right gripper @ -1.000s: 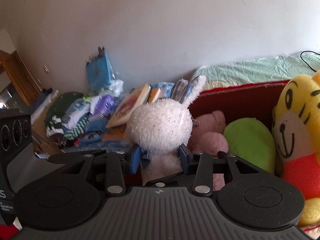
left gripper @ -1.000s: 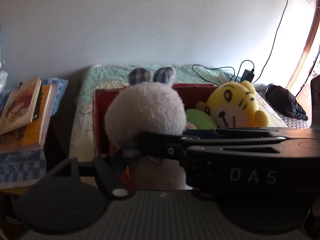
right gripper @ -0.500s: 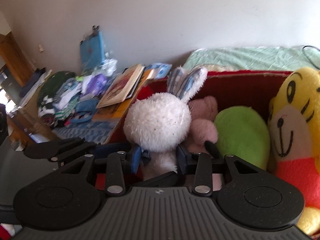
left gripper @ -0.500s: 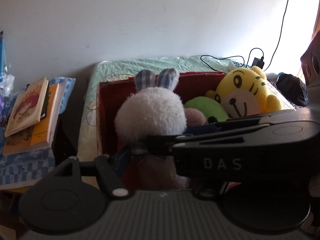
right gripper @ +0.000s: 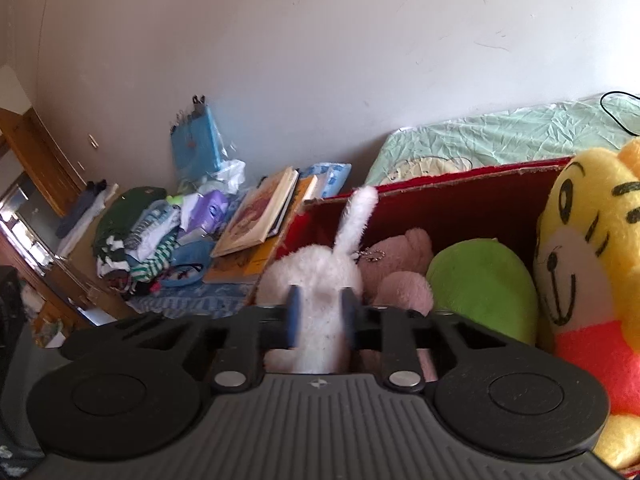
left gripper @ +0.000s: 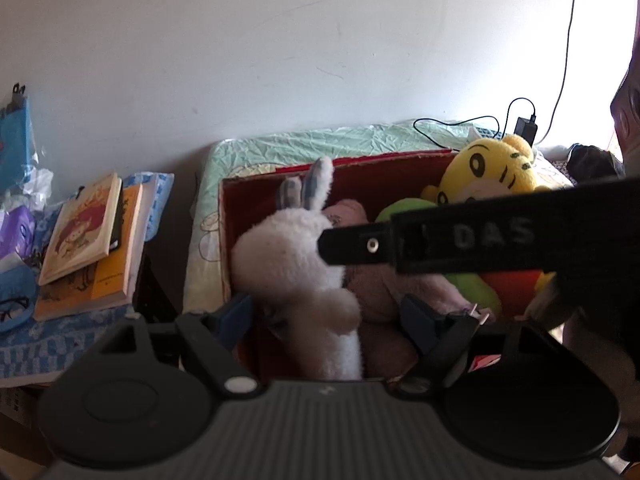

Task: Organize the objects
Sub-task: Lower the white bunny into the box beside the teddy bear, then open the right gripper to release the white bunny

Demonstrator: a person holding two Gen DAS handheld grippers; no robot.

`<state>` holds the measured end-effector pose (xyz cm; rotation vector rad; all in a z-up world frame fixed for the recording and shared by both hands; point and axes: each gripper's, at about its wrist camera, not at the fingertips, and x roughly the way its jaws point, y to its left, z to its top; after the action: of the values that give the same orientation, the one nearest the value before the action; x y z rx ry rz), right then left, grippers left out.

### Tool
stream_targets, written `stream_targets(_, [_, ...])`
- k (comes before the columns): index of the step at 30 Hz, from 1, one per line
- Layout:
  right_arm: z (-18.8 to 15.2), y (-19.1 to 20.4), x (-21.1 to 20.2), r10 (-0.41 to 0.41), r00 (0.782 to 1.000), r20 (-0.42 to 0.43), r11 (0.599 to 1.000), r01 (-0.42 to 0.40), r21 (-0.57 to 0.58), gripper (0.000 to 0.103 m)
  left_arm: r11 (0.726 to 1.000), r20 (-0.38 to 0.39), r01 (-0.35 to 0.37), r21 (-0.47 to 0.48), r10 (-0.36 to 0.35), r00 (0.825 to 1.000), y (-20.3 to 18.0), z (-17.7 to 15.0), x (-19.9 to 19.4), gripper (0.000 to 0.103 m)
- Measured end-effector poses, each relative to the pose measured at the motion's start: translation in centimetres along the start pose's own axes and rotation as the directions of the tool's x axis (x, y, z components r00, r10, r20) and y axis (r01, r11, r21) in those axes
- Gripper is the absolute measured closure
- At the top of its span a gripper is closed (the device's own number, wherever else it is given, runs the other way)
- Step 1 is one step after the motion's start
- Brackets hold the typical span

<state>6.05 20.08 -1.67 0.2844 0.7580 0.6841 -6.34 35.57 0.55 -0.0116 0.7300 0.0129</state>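
While the white rabbit plush [right gripper: 316,280] sits at the near-left end of the red box [right gripper: 460,200], the right gripper [right gripper: 319,318] has just closed on it: the two blue pads [right gripper: 294,316] pinch the plush's narrow lower body from either side, fur bulging above and below them. Head and one upright ear rise just beyond the fingertips.

In the left wrist view, the left gripper [left gripper: 326,320] has just been opening. Its blue pads [left gripper: 416,320] stand well apart, with the rabbit [left gripper: 296,264] between them, nearer the left pad; no pad visibly presses on it. The right gripper's black body crosses above the right finger, tip over the rabbit's head.

Beyond the right finger of each gripper, inside the box: pink plush [right gripper: 400,272] touching the rabbit, then green plush [right gripper: 484,284], then yellow tiger plush [right gripper: 588,264] at the far right.

Left of the fingers, outside the box: stacked books [right gripper: 260,220] on a blue patterned cloth [left gripper: 60,332], with piled clothes [right gripper: 136,240] further left. Beyond the box lies a pale green bedsheet [right gripper: 500,136].
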Motion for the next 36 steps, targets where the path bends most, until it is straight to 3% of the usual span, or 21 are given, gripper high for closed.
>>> stream_targets(6, [0.3, -0.3, 2.4, -0.074, 0.996, -0.059, 0.997, 0.074, 0.006, 0.092, 0.999, -0.018, -0.034, 0.042, 0.035, 0.999, -0.4, -0.1, 0.6, 0.029])
stream_targets(8, [0.2, -1.0, 2.3, -0.063, 0.996, -0.058, 0.997, 0.065, 0.043, 0.095, 0.998, -0.019, -0.034, 0.053, 0.035, 0.999, -0.5, -0.2, 0.7, 0.023])
stream_targets(11, [0.1, -1.6, 1.6, -0.027, 0.998, -0.056, 0.995, 0.032, 0.096, 0.089, 0.998, -0.021, -0.018, 0.052, 0.019, 1.0, -0.6, -0.2, 0.9, 0.015])
stream_targets(16, [0.0, -2.8, -1.1, -0.004, 1.0, 0.001, 0.985, 0.003, 0.171, 0.084, 0.995, 0.005, -0.036, 0.092, 0.036, 0.999, -1.4, -0.2, 0.4, 0.011])
stream_targets(20, [0.1, -2.9, -3.9, -0.097, 0.993, 0.065, 0.981, 0.085, 0.175, 0.077, 0.992, 0.019, -0.066, 0.104, 0.064, 0.998, -1.9, 0.0, 0.1, 0.008])
stream_targets(28, [-0.9, -1.7, -7.4, -0.281, 0.953, 0.11, 0.957, 0.271, 0.101, 0.076, 0.995, -0.082, -0.099, 0.022, 0.101, 0.992, -2.2, 1.2, 0.8, 0.008])
stream_targets(36, [-2.2, -0.9, -8.6, -0.355, 0.926, 0.125, 0.935, 0.349, 0.069, 0.069, 0.992, -0.15, -0.12, -0.044, 0.113, 0.982, -2.2, 1.3, 0.6, 0.007])
